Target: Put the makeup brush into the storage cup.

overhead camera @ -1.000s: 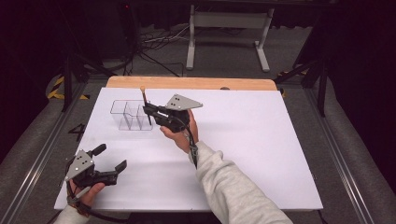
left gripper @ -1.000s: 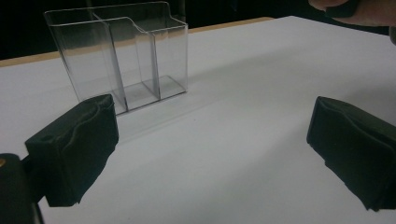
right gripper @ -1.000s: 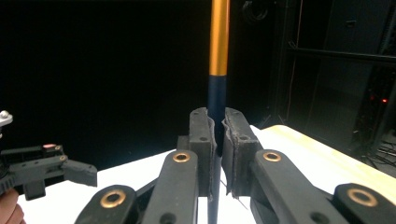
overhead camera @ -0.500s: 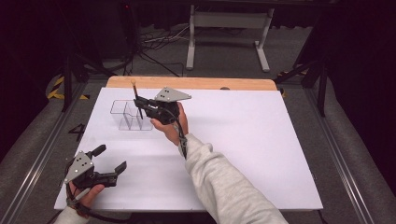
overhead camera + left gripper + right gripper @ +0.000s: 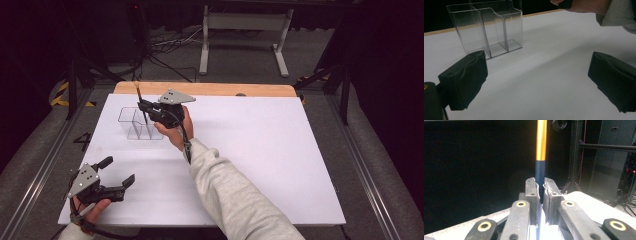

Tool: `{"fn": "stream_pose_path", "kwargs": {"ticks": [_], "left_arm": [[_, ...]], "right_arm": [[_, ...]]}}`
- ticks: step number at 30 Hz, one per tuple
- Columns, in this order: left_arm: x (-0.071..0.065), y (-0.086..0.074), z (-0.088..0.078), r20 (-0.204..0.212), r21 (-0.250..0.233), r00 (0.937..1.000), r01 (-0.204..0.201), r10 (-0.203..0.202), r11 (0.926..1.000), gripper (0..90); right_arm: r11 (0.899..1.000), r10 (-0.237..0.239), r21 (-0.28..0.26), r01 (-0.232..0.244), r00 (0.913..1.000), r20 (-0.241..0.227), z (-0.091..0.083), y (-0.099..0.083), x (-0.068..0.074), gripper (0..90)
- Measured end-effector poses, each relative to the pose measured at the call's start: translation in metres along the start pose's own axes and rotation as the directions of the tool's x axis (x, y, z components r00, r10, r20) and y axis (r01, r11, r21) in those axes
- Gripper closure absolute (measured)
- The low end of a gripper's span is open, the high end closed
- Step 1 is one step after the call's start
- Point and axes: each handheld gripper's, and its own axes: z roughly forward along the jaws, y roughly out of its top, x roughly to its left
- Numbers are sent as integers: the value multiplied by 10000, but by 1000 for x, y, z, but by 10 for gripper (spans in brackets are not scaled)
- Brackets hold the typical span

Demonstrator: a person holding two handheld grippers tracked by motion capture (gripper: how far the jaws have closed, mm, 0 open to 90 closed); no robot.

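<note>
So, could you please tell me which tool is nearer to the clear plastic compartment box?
Right. The right tool holds a pen above the clear plastic compartment box; the left tool sits open near the table's front edge.

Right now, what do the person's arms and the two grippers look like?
Both grippers are black. The right gripper and the left gripper each carry a grey three-cornered plate dotted with small holes. A dark cable trails from each. In the right gripper view, brass-coloured rivets mark the linkage bars. The right arm wears a light grey sleeve.
</note>
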Motion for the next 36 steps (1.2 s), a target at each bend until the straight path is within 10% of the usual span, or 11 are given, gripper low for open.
{"fn": "stream_pose_path", "kwargs": {"ticks": [36], "left_arm": [[4,-4,-3,222,-14,9997,110,-109,9999,36]], "right_arm": [[9976,222,640,-269,9970,735,38,-21,-19,834]]}}
